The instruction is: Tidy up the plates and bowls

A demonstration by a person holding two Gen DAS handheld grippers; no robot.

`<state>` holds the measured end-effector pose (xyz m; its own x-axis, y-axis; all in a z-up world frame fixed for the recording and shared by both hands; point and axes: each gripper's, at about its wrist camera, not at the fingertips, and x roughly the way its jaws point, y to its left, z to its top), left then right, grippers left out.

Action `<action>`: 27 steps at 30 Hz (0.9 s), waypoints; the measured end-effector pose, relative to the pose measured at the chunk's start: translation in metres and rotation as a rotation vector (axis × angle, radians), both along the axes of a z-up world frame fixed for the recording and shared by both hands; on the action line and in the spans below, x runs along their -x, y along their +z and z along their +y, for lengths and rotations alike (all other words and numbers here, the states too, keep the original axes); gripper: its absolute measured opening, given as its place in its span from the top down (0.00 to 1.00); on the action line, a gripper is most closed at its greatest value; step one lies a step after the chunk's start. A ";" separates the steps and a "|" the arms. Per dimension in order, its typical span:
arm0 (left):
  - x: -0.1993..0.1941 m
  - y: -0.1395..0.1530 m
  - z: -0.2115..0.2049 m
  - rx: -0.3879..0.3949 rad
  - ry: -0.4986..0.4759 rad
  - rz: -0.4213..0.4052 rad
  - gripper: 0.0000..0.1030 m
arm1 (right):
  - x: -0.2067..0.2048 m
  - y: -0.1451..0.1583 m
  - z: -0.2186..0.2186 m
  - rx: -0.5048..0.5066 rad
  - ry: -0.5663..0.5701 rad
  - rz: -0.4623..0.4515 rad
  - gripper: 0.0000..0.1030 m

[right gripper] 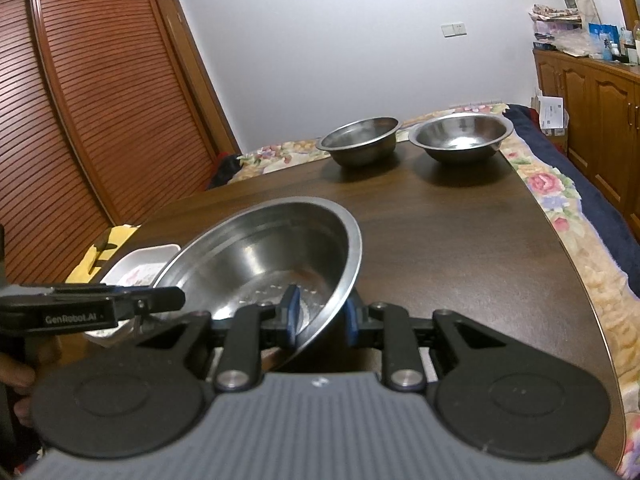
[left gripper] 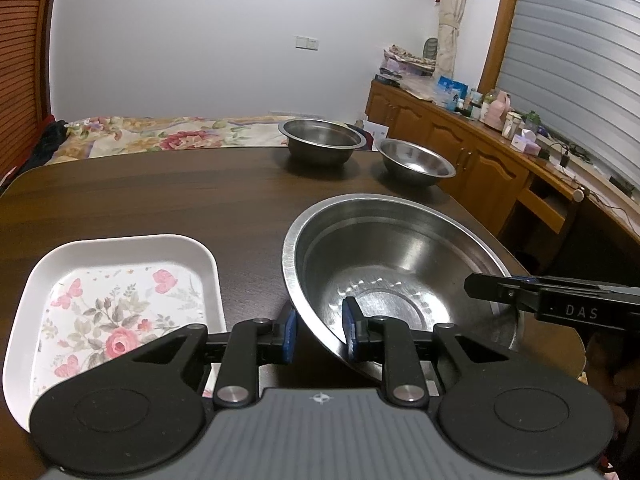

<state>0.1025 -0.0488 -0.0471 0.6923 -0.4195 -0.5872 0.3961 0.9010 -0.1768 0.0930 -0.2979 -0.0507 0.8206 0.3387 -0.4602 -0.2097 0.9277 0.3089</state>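
On the dark wooden worktop point(left gripper: 160, 192), your left gripper point(left gripper: 319, 332) and right gripper point(right gripper: 319, 318) each straddle the rim of the large tilted steel bowl point(left gripper: 400, 264), beside the white floral tray point(left gripper: 120, 300); two smaller steel bowls point(left gripper: 322, 140) sit at the far edge.

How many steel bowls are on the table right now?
3. The large bowl is nearest, straddled at its rim by both grippers. Two smaller bowls sit at the far edge: the left one, the right one. None look hidden.
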 end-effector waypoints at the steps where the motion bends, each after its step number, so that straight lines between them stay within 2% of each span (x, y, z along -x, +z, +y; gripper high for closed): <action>1: 0.000 0.000 0.000 0.001 0.000 0.001 0.75 | 0.000 0.000 0.000 -0.001 -0.001 0.000 0.75; 9: 0.000 0.004 0.001 -0.012 0.011 -0.020 0.73 | 0.001 0.010 -0.008 0.004 -0.025 -0.028 0.70; 11: -0.001 0.007 0.003 -0.009 0.014 -0.029 0.69 | 0.002 0.017 -0.010 0.012 -0.028 -0.044 0.65; 17: -0.008 0.019 0.012 -0.002 0.034 -0.066 0.62 | -0.002 0.038 -0.015 0.045 -0.029 -0.098 0.65; 24: -0.031 0.043 0.014 -0.013 0.031 -0.127 0.61 | -0.026 0.066 -0.024 0.120 -0.030 -0.170 0.64; 27: -0.048 0.051 0.011 -0.020 0.017 -0.137 0.60 | -0.043 0.073 -0.031 0.132 -0.040 -0.202 0.60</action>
<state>0.1509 -0.0376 0.0043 0.7734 -0.3962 -0.4948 0.4001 0.9106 -0.1037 0.1363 -0.3293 0.0220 0.9120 0.2521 -0.3236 -0.2172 0.9660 0.1403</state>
